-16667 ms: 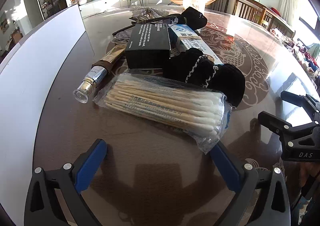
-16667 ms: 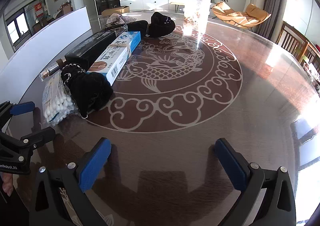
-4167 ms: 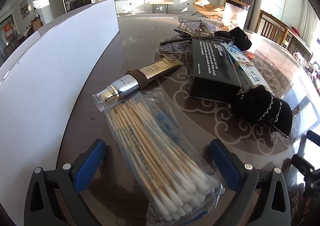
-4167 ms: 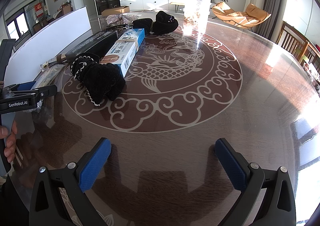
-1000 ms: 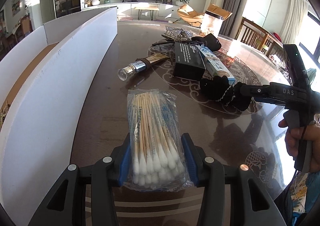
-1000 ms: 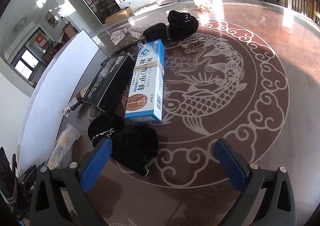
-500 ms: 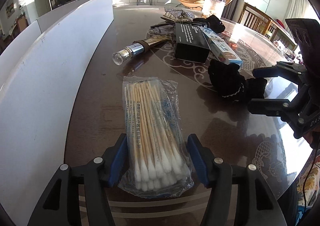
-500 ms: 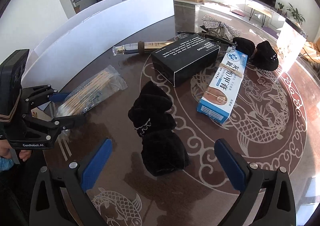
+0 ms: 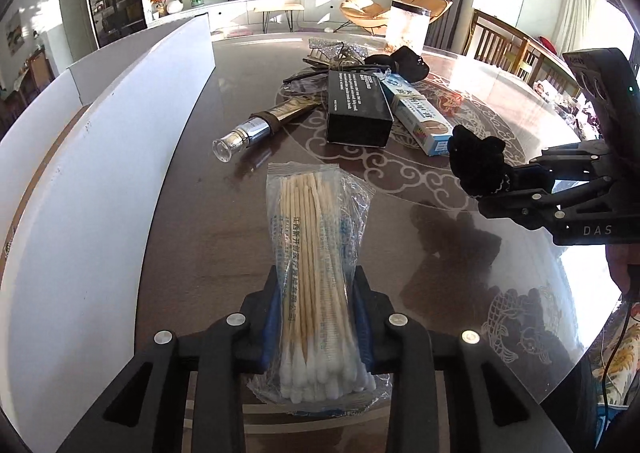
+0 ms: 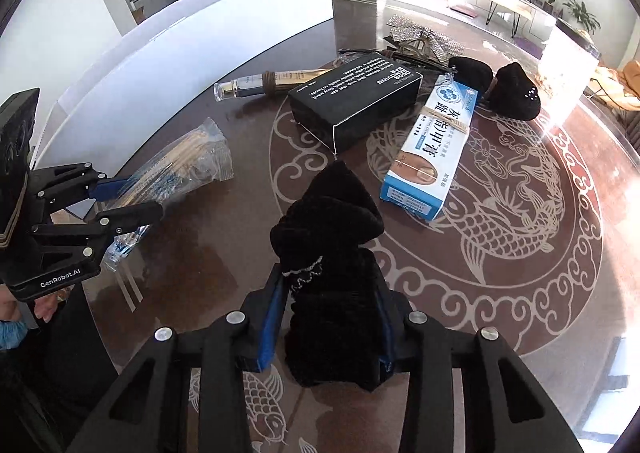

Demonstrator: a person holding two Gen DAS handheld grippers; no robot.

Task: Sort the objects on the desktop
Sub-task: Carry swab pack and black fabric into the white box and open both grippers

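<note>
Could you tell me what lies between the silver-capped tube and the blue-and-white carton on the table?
The black box lies between them, beside the silver-capped tube on one side and against the blue-and-white carton on the other. The right wrist view shows it best.

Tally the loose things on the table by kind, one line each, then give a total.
Black fabric bundles: 2, one in the right gripper, one at the far end
Boxes: 2, black box, blue-and-white box
Bag of cotton swabs: 1, in the left gripper
Pump tube: 1
Glittery silver piece: 1
Clear container: 1
Total: 8
</note>
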